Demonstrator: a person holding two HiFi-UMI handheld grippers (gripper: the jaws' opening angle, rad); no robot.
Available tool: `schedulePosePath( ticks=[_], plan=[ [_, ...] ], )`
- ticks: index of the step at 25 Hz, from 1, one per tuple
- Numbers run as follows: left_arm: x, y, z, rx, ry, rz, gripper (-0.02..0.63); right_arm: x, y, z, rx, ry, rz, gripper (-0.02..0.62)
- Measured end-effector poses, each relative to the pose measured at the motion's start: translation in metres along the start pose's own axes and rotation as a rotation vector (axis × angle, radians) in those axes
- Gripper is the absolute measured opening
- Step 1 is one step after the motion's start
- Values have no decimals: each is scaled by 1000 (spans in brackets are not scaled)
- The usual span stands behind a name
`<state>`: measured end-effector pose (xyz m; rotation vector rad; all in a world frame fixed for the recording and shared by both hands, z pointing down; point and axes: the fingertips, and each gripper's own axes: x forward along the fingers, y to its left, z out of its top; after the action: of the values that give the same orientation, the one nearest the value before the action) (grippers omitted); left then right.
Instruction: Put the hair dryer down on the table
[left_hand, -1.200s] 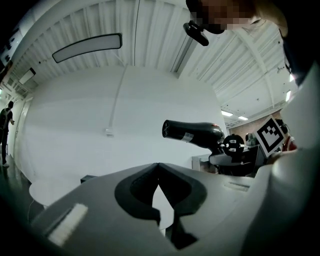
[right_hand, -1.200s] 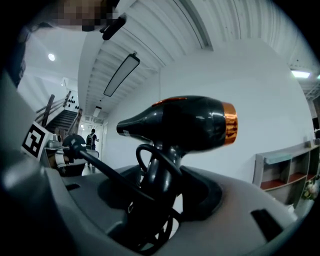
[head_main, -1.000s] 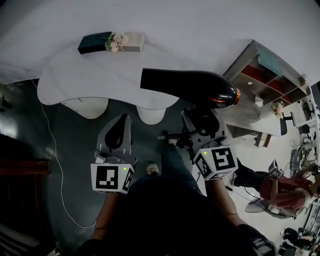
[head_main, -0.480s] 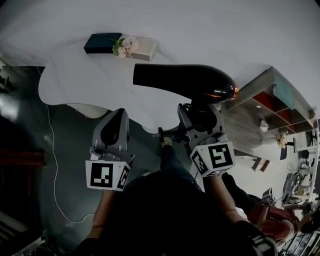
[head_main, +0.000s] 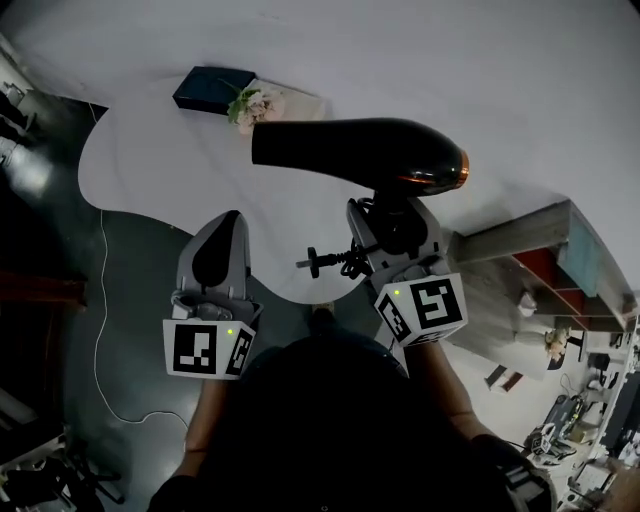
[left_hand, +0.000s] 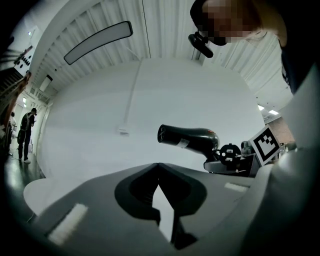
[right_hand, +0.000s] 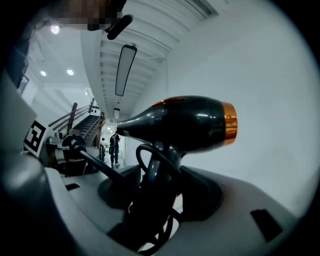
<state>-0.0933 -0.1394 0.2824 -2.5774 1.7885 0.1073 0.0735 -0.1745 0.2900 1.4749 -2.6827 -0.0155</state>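
Hair dryer (head_main: 370, 155) advanced over table (head_main: 150, 170); right gripper (head_main: 390, 228) clamps its handle; left gripper (head_main: 222, 235) closed.

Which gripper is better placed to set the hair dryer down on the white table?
Right. The right gripper is shut on the handle of the hair dryer, holding it up near the table edge. The left gripper is shut, empty, and off to the side.

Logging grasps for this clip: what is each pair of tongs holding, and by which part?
Right tongs grip the hair dryer by its handle; left tongs are shut and empty.
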Motion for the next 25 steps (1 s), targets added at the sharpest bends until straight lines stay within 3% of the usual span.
schedulePosePath(
  ticks=[6,10,25],
  plan=[
    [37,-3,-10,-3,9,80,12,32,-36,-10,-4,14,83,249],
    [50,-5,-19,-16,20,93,12,46,-49,-21,12,34,105,249],
    [102,19,-52,-26,102,-1,12,87,-58,-76,16,102,91,249]
  ],
)
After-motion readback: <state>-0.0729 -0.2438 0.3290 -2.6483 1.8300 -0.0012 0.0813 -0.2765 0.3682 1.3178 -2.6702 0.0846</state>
